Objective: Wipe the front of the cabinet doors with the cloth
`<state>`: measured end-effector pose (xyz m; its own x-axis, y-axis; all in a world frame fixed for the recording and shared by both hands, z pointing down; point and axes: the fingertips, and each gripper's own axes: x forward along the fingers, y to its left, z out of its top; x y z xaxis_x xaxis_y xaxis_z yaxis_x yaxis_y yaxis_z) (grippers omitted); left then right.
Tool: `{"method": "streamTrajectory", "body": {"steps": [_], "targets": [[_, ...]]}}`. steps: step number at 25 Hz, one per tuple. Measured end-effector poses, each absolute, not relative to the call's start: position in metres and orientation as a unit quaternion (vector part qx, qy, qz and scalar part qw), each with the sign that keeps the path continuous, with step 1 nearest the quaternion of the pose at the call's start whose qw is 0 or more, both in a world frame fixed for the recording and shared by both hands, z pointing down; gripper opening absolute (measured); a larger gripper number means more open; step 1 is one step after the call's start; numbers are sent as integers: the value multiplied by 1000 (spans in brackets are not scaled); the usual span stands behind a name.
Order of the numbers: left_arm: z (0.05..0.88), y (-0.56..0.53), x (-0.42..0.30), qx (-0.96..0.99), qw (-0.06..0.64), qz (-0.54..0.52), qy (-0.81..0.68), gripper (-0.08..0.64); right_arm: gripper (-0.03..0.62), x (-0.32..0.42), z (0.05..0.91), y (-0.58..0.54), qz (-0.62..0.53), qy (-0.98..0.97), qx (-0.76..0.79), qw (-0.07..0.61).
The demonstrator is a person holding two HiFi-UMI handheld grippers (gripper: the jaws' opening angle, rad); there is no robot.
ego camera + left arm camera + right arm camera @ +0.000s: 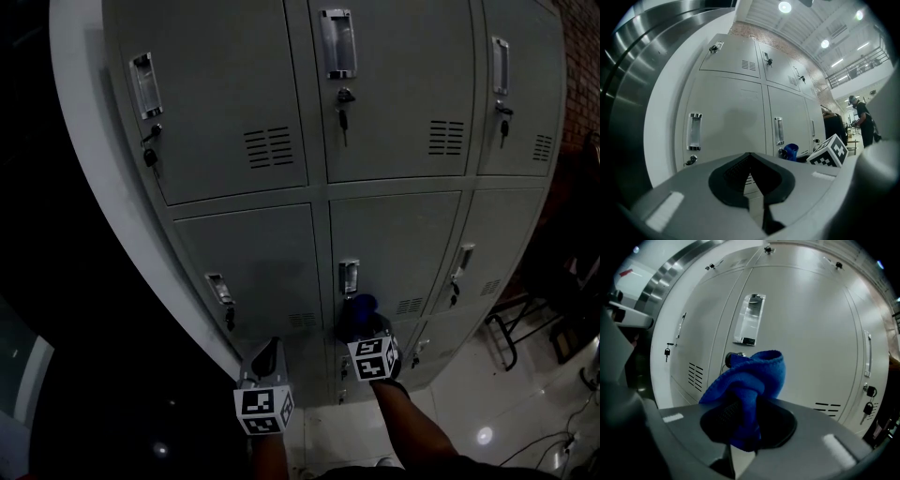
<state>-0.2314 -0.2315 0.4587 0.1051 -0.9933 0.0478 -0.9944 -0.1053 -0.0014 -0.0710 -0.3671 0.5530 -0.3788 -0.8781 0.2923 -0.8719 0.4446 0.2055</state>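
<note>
Cloth (pixel 751 375) clamped betw right gripper (pixel 743 414) jaws, near cabinet door (pixel 811 343)

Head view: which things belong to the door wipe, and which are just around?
Job: cloth, clamped in the right hand-held gripper; cabinet doors.
Just around: left hand-held gripper, shut and empty; keys in the locks; person in the background.

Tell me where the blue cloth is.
The blue cloth is bunched in the right hand-held gripper, low centre in the head view, just below the middle locker door's handle.
</note>
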Motion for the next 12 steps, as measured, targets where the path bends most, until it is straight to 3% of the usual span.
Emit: {"method": "streamTrajectory", "body": {"steps": [12], "targets": [[462,-224,-231,744,18,25,-667,17,77,-92,551,-351,-5,-847,499,182]]}}
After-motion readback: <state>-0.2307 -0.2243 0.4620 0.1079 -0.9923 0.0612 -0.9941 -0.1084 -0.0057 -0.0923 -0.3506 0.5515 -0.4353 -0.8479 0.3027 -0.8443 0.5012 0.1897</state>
